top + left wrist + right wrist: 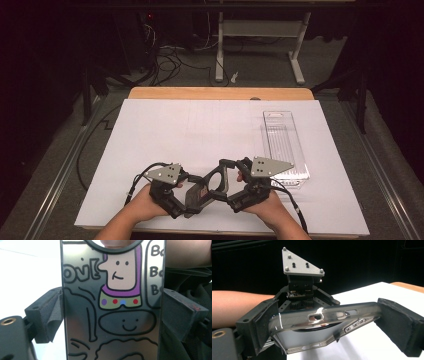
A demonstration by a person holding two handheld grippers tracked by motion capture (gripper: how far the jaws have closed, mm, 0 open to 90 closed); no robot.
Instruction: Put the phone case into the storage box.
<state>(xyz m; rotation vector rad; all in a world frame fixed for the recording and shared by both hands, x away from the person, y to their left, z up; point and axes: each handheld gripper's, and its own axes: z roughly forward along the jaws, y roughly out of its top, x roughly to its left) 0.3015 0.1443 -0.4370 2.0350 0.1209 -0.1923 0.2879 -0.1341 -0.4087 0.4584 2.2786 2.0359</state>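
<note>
A smoky clear phone case (199,194) with cartoon drawings and a round ring hangs just above the near edge of the white table sheet (200,125), held between both hands. My left gripper (192,196) grips one end of it. In the left gripper view the case (82,322) stands upright between the jaws, both pads pressing its long edges. My right gripper (229,184) holds the other end. In the right gripper view the case (332,313) lies level, its side buttons facing me, and a pad meets each end of it. The left gripper's grey plate (302,265) rises behind it.
A long clear plastic box (285,145) lies on the right side of the sheet, its near end close to my right hand. The table's wooden far edge (220,93) borders a dark floor with cables and a desk frame (260,45).
</note>
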